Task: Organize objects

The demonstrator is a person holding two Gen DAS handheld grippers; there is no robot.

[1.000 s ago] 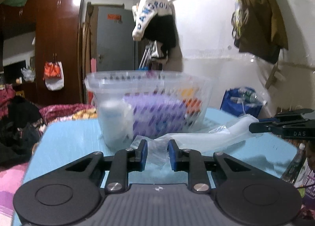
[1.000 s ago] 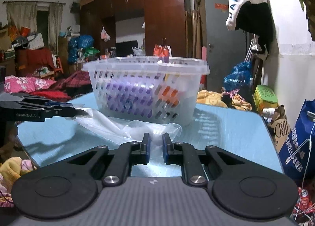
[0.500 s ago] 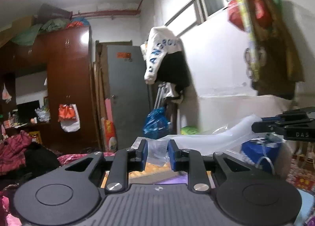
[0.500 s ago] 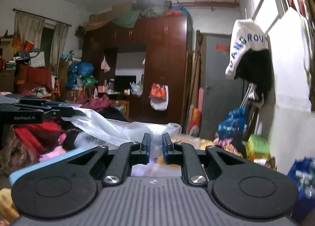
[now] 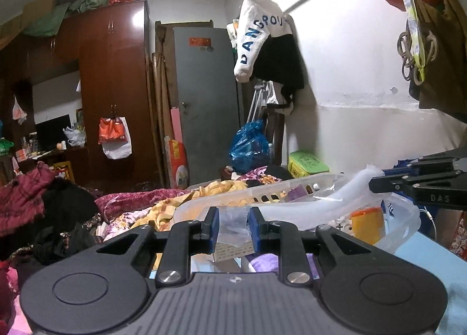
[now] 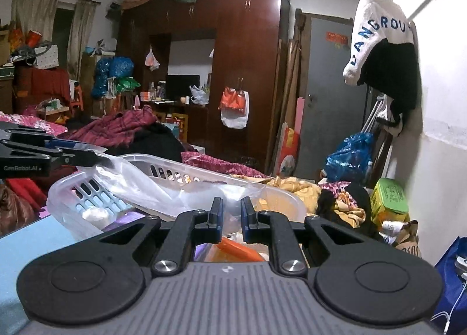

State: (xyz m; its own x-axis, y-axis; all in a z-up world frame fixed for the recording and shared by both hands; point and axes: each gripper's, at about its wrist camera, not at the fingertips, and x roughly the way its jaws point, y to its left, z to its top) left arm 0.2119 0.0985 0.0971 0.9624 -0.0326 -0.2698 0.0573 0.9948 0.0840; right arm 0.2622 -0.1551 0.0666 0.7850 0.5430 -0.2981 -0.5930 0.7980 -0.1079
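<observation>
- Since the frame half a second ago, both cameras are tilting back down: the clear perforated plastic basket (image 5: 402, 218), then almost out of view, is now showing from above, beneath the stretched bag.
- The left hand-held gripper (image 5: 233, 230) is pinching one end of the crinkled transparent plastic bag (image 5: 306, 206) between its blue-padded fingers; a small printed label is showing through the film, too blurred to read.
- The right hand-held gripper (image 6: 232, 218) is pinching the bag's other end, its fingers nearly pressed together on the thin film.
- The bag is hanging across the basket's open top, sagging towards its rim at 10 o'clock in the right wrist view.
- Inside the basket, an orange-and-yellow container (image 5: 366, 222) and a purple packet (image 5: 262, 262) are lying.
- The basket is sitting on the light blue surface (image 5: 432, 250).
- "DAS" is reading on the right gripper's finger; "GenRobot.AI" on the left's.
- A white sleeve (image 6: 376, 31) at 1 o'clock is showing blue letters "ANGROU".
</observation>
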